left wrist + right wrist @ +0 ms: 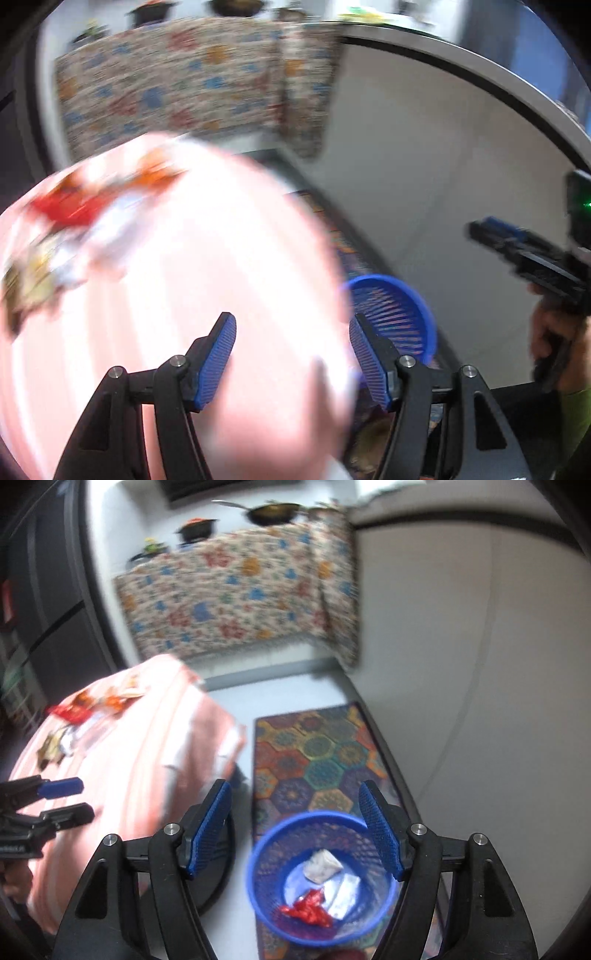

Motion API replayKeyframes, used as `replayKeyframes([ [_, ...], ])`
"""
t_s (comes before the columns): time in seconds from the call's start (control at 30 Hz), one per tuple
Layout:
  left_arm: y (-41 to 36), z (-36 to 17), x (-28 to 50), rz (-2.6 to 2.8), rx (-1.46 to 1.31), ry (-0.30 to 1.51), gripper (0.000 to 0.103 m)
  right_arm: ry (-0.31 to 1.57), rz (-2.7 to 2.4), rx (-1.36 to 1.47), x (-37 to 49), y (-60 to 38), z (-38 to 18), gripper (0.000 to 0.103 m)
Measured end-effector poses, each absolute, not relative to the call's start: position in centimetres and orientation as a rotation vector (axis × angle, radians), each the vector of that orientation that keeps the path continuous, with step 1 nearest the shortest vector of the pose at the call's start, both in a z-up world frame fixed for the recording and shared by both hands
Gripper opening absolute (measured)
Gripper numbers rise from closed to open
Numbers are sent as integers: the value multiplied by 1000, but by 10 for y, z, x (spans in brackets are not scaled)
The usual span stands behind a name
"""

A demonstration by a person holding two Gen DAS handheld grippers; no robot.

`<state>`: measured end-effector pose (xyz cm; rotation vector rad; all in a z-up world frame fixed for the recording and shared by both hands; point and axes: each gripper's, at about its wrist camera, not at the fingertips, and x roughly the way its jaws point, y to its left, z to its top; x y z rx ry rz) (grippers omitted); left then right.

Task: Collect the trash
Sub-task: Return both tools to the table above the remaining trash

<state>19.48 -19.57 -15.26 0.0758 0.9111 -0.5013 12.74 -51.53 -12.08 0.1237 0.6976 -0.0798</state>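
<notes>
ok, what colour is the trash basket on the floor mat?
Blue mesh basket, clearest in the right wrist view.

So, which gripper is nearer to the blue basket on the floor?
Right. The right gripper hangs open directly above the blue basket, with nothing between its fingers. The left gripper, also open, is off to the side over the pink-covered table.
</notes>
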Motion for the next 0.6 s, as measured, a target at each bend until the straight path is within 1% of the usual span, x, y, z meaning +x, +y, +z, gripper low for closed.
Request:
replayKeyframes([
  [0.13, -128, -168, 200, -307, 79, 929, 65, 697, 47, 56, 146, -456, -119, 78],
  [0.33, -39, -178, 209, -126, 21, 935, 65, 741, 240, -29, 175, -355, -133, 80],
  [0.4, -17, -179, 216, -87, -2, 932, 65, 768, 306, -54, 185, -316, -143, 81],
  [0.53, 2, -183, 225, -51, 5, 926, 66, 829, 356, -145, 199, -257, -163, 81],
  [0.6, 5, -183, 230, -49, 23, 923, 70, 861, 367, -157, 206, -236, -175, 81],
])
